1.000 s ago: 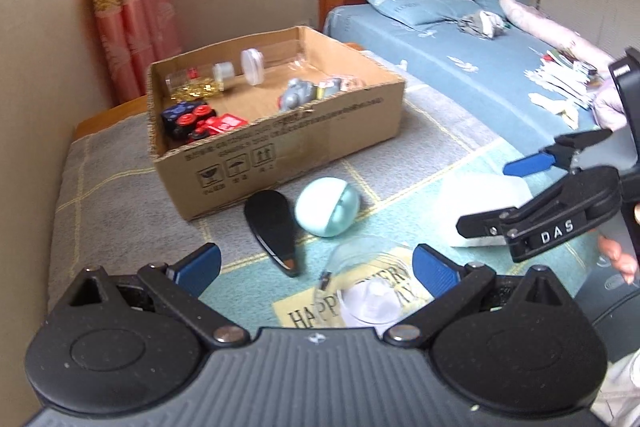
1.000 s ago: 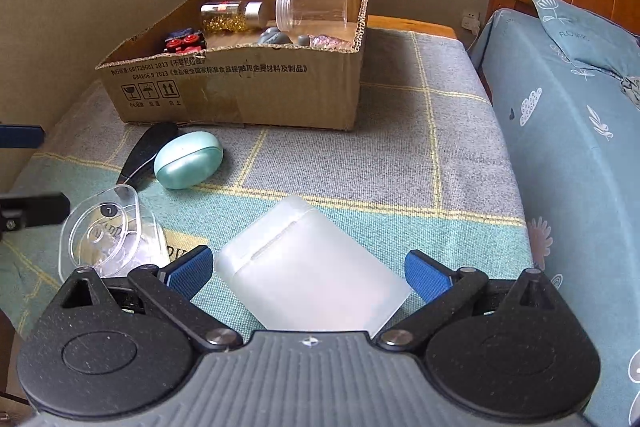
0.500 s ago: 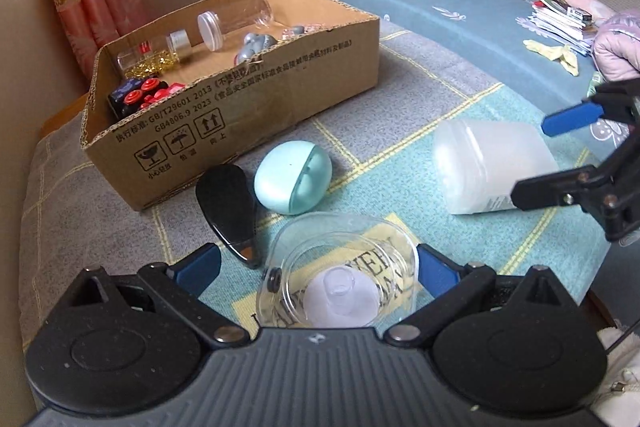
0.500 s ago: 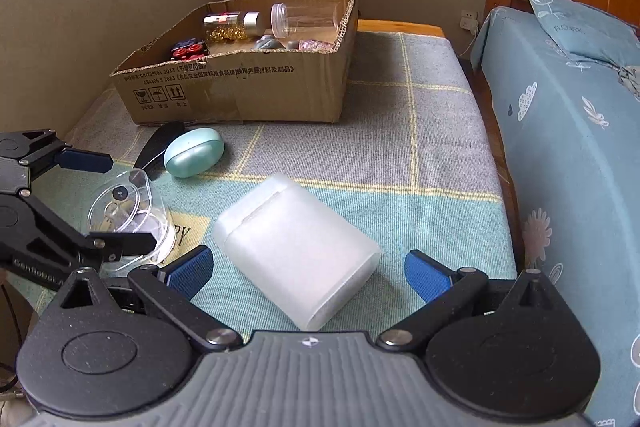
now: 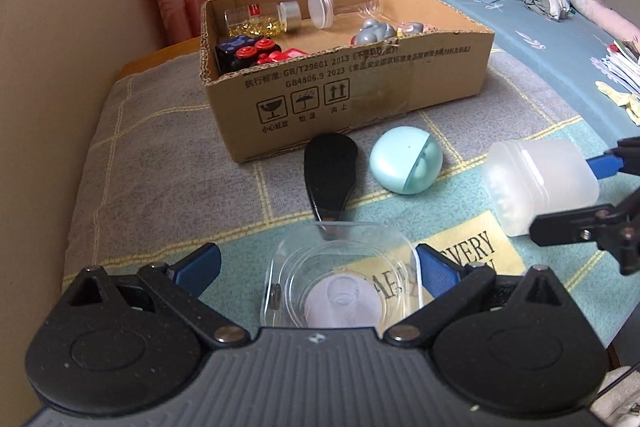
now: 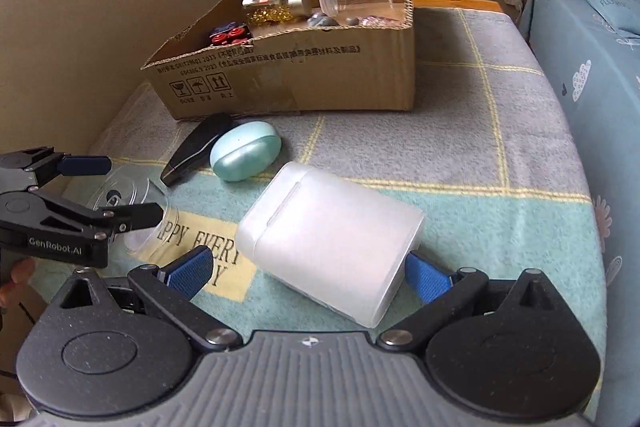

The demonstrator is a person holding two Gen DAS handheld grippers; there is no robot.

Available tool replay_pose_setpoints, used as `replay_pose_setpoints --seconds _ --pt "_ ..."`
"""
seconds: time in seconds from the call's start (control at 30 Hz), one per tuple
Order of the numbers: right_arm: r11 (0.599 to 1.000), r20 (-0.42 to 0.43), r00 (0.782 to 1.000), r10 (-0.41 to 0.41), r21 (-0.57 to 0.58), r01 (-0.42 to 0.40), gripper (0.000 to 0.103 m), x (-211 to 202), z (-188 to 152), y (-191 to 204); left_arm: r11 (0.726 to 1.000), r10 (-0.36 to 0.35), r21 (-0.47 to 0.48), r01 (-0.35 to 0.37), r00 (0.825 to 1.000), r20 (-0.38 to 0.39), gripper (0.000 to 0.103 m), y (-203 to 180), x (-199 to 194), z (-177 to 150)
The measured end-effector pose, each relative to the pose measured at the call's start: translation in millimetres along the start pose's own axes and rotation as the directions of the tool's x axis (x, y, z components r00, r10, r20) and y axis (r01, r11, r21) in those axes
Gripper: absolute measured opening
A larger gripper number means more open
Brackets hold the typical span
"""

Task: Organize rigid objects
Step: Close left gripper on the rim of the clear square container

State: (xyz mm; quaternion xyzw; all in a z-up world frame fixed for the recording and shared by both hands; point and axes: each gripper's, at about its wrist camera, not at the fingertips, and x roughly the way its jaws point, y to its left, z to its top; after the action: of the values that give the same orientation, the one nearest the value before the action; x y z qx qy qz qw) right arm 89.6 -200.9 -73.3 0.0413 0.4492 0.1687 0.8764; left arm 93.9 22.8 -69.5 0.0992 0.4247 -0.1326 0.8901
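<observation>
My left gripper (image 5: 318, 265) is open around a clear plastic cup-like container (image 5: 340, 283) lying on the blanket; it also shows in the right wrist view (image 6: 132, 203). My right gripper (image 6: 308, 271) is open around a frosted white plastic box (image 6: 332, 243), its right pad touching the box's side; the box shows in the left wrist view (image 5: 540, 183). A mint round case (image 5: 406, 161) and a black oval object (image 5: 330, 175) lie in front of the cardboard box (image 5: 352, 99).
The cardboard box holds jars (image 5: 264, 17), a clear bottle (image 5: 344, 3), red-and-black toys (image 5: 248, 51) and grey pieces (image 5: 374, 31). A wall runs on the left. A bed (image 5: 540, 27) lies to the right. The blanket's edge is near me.
Both grippers have moved forward and lower around their objects. The clear container now sits deeper between my left fingers and the white box deeper between my right fingers.
</observation>
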Motion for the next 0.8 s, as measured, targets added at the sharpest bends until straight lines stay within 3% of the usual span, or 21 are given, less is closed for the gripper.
replay_pose_setpoints --seconds 0.17,0.4,0.8 --pt "0.994 -0.006 0.997 -0.081 -0.079 0.080 0.103 16 3 22 0.999 -0.047 0.018 0.047 0.999 -0.006 0.102 -4 -5 -7" --pt "0.980 -0.008 0.983 -0.185 -0.083 0.183 0.103 18 2 18 0.999 -0.032 0.011 0.032 0.999 -0.033 0.102 -4 6 -11" --pt "0.967 -0.003 0.972 -0.233 -0.102 0.232 0.103 17 -8 4 0.998 -0.068 -0.010 0.068 0.996 -0.062 0.102 -3 16 -16"
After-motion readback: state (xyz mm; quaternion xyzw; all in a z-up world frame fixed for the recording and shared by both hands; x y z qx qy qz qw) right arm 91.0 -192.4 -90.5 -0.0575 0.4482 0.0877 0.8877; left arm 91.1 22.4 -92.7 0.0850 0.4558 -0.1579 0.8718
